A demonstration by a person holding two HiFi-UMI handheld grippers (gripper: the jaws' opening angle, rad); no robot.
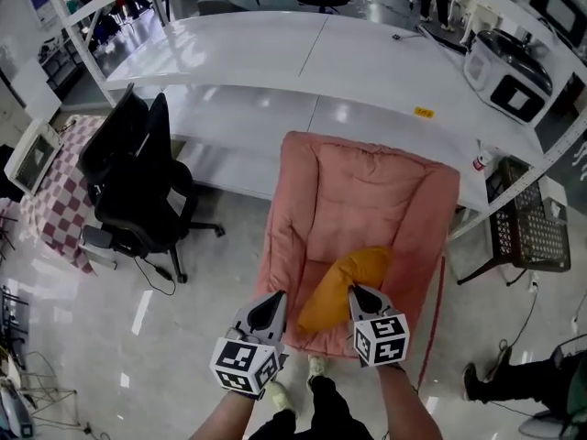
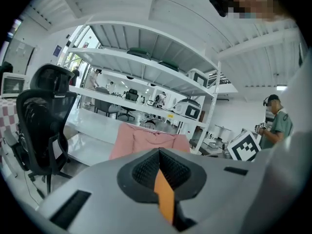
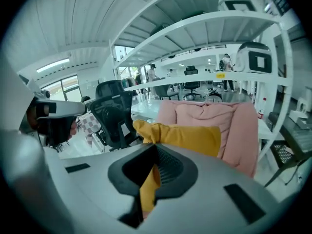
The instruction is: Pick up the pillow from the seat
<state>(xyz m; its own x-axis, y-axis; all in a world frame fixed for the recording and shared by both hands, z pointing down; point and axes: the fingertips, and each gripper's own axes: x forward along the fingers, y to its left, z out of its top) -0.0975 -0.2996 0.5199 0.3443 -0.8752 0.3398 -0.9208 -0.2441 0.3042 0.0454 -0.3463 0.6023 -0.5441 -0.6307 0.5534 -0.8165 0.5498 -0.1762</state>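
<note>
- The pillow (image 1: 344,287), mustard yellow, lay across the lower centre of the head view, over the front part of the pink padded seat (image 1: 367,181). Whether its underside touched the seat cushion could not be determined.
- The right gripper (image 1: 356,296) sat at the pillow's lower right edge. In the right gripper view its fingers (image 3: 170,167) were pressed together on a fold of yellow fabric. The rest of the pillow (image 3: 190,138) extended beyond them, in front of the seat's backrest.
- The left gripper (image 1: 272,308) sat at the pillow's lower left edge. In the left gripper view its fingers (image 2: 141,172) were closed on a narrow orange strip, judged to be the pillow's edge. The body of the pillow was not visible in that view.
- Judgement: a grip at each of two opposite edges spread the load. It probably kept the soft pillow from folding or swinging, which a single pinch would allow.
- Judgement: fabric-only pinches are shallow, so slippage of the cover from either pair of fingers was the main risk.
- Both grippers were angled forward and slightly down toward the seat, with their marker cubes nearest the person at the bottom of the frame.
- A black office chair (image 1: 138,181) stood at left, well apart from the seat. A white counter (image 1: 303,53) ran across the upper frame behind the seat. Neither obstructed the lift.
</note>
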